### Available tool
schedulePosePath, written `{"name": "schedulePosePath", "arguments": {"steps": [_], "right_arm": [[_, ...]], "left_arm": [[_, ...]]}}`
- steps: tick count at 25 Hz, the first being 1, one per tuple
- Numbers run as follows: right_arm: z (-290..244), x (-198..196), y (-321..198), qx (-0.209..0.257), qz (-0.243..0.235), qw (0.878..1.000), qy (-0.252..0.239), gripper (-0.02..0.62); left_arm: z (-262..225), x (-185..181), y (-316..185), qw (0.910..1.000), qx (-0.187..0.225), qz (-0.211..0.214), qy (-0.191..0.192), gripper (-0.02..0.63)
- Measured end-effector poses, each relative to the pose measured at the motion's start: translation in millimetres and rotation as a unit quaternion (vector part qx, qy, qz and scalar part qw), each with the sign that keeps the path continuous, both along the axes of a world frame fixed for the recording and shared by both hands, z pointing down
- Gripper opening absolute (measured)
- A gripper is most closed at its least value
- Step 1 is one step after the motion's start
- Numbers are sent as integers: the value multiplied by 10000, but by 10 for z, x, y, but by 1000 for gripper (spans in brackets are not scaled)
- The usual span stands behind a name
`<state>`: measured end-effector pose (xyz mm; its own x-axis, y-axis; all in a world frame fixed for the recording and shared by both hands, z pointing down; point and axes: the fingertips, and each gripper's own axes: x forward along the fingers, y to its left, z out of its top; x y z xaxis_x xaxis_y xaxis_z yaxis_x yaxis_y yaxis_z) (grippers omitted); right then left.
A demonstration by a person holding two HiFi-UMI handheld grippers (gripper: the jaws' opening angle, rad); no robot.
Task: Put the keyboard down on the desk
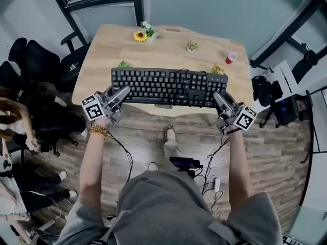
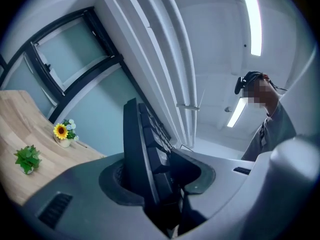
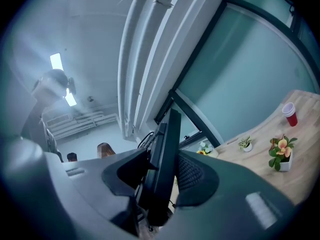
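Head view: black keyboard [image 1: 168, 87] held level between both tools, keys up, over the near part of the wooden table [image 1: 168, 45], its front edge about level with the table's near edge. From above I cannot tell whether its underside already touches the wood. Left tool [image 1: 121, 92] clamps the left end, right tool [image 1: 219, 99] the right end. Sunflower pot [image 1: 140, 35], a small plant [image 1: 191, 46] and a red cup [image 1: 231, 57] sit farther back, well clear of the landing spot. Another green sprig [image 1: 123, 64] and an orange flower [image 1: 218, 70] lie just behind the keyboard's rear corners. Left gripper view: jaws clenched on the keyboard's end, seen edge-on, one pad on the key side and one on the underside. Grip looks deep and secure. Right gripper view: same picture, jaws pressed on the opposite end, board seated well into the throat. My reading is that the step is the lowering itself. Advice: bring both ends down together so the board stays flat, and shift it slightly away from the near edge so nothing overhangs. Mind the two plants behind the corners. Do not slacken either tool until the base rests fully on the wood. Then free both at once and draw them outward, sideways.
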<state>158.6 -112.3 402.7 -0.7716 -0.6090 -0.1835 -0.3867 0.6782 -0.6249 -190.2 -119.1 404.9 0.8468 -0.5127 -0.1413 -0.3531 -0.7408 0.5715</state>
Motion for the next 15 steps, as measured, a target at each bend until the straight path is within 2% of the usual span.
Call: {"name": "schedulePosePath", "arguments": {"steps": [6,15], "right_arm": [[318,28,-608,-331,-1,9994,30,173],[696,37,-707,-702,57,9975,-56,172]], "left_arm": [[362,27,-582,9988,-465,-135,-24,180],[674,36,-690,9959,-823,-298,-214,192]]}}
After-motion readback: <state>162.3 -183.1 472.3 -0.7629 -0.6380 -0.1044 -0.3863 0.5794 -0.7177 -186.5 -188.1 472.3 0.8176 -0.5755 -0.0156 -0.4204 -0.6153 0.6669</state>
